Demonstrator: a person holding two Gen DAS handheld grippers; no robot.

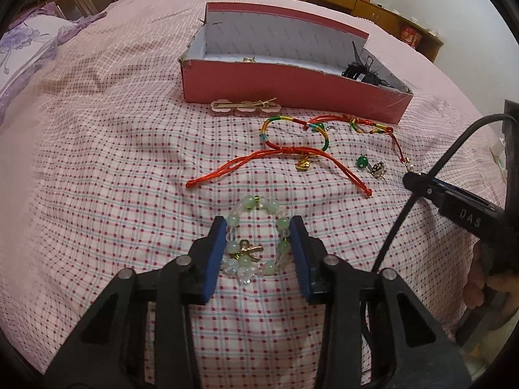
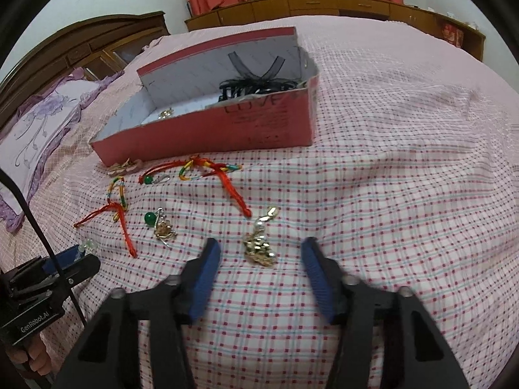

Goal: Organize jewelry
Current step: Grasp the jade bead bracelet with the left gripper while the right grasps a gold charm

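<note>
A green and clear bead bracelet (image 1: pixel 259 236) with a gold charm lies on the checked bedspread between the blue pads of my left gripper (image 1: pixel 258 227); the pads touch its sides but the jaws stand wide. My right gripper (image 2: pixel 261 246) is open around a gold pearl charm (image 2: pixel 259 246) on the bed. Red and multicolour cord bracelets (image 1: pixel 301 149) lie beyond, with a green bead earring (image 1: pixel 361 162) and a gold hair clip (image 1: pixel 245 106). An open pink box (image 1: pixel 292 84) holds a black hair piece (image 1: pixel 363 68).
The bed is wide, with a purple flowered pillow (image 1: pixel 22 52) at the left. Wooden cabinets (image 2: pixel 324 5) and red curtains stand behind. The right gripper's body and cable (image 1: pixel 454 201) show at the right of the left wrist view.
</note>
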